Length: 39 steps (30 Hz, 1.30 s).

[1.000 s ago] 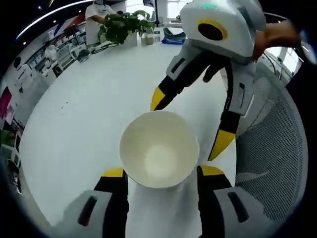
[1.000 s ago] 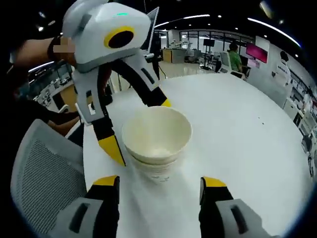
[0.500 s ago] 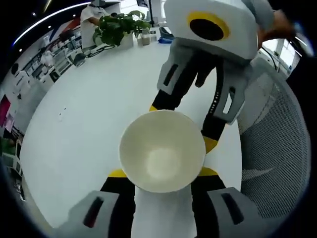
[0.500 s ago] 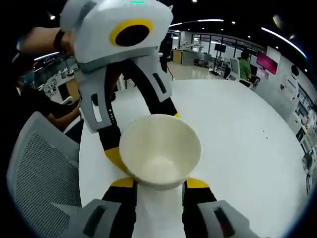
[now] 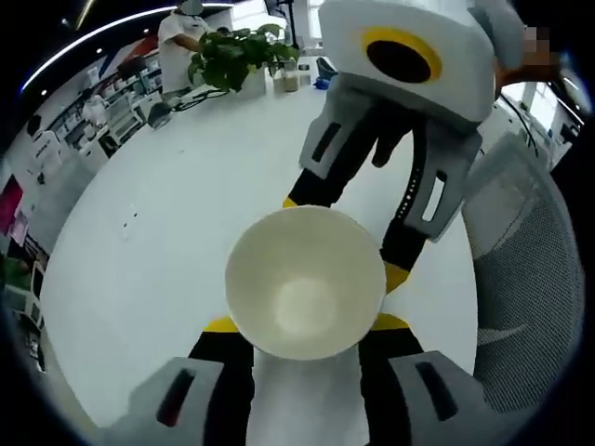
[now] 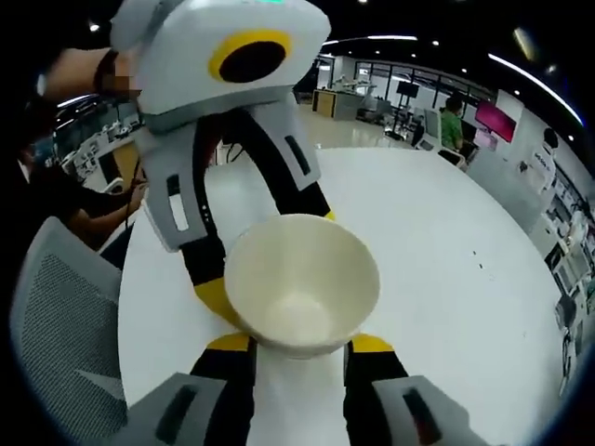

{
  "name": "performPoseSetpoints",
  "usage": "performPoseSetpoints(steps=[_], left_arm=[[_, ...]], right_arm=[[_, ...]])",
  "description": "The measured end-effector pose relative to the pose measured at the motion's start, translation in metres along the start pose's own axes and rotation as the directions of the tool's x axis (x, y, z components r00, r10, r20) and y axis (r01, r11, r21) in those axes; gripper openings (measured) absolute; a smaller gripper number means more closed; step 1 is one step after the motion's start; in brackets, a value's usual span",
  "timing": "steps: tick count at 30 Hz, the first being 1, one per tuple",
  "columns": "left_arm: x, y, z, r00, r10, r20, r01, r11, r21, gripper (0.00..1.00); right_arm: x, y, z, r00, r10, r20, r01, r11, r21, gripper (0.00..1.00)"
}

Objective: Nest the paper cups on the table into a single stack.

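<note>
Open-plan office space with ceiling strip lights surrounds a round white counter (image 5: 158,232) whose top is smooth and glossy; a potted plant (image 5: 232,51) stands at its far edge, and a grey mesh chair (image 6: 56,316) sits just beside the near edge. You are working with the paper cup stack (image 5: 305,282), which sits toward the near edge of the counter. It is a tapered off-white cup with a rolled rim and a matte inner wall, seen from above in both views; whether it holds one cup or several cannot be told from this angle. Your left gripper (image 5: 305,323) is closed against the cup wall below the rim, yellow tips touching both sides. Your right gripper (image 6: 299,342) is closed on the same cup from the opposite side, its tips likewise touching the wall. Treat the cup as very light, thin-walled and easily crushed or ovalised; the paper surface should offer fair friction. Hold it on the side wall just under the rolled rim, where it is likely stiffest, and use only light pressure.
</note>
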<state>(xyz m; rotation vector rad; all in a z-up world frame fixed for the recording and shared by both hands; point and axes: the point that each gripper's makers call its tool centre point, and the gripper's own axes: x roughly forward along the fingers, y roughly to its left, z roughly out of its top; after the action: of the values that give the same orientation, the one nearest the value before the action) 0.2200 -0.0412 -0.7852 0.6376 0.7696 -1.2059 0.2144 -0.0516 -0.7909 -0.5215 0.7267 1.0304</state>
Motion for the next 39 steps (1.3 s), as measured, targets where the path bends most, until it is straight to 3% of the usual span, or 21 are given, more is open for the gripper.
performPoseSetpoints(steps=[6, 19, 29, 34, 39], left_arm=[[0.011, 0.006, 0.003, 1.000, -0.014, 0.003, 0.014, 0.999, -0.035, 0.42], [0.015, 0.008, -0.006, 1.000, -0.015, -0.022, 0.014, 0.999, -0.029, 0.42], [0.007, 0.015, -0.013, 0.997, 0.051, -0.055, -0.053, 0.998, -0.046, 0.53], [-0.004, 0.013, -0.013, 0.997, 0.070, -0.036, -0.073, 0.993, -0.092, 0.55], [-0.017, 0.010, -0.016, 0.993, 0.118, -0.020, -0.120, 0.985, -0.128, 0.57]], right_arm=[[0.002, -0.013, -0.008, 1.000, 0.007, -0.020, -0.006, 1.000, 0.018, 0.36], [0.007, -0.004, -0.013, 0.999, 0.012, -0.053, -0.011, 1.000, 0.021, 0.41], [0.010, -0.002, -0.022, 0.994, -0.008, -0.106, 0.013, 0.999, 0.044, 0.56], [0.000, -0.003, -0.021, 0.996, -0.055, -0.073, 0.064, 0.990, 0.125, 0.60], [-0.003, 0.002, -0.026, 0.995, -0.073, -0.069, 0.082, 0.987, 0.140, 0.63]])
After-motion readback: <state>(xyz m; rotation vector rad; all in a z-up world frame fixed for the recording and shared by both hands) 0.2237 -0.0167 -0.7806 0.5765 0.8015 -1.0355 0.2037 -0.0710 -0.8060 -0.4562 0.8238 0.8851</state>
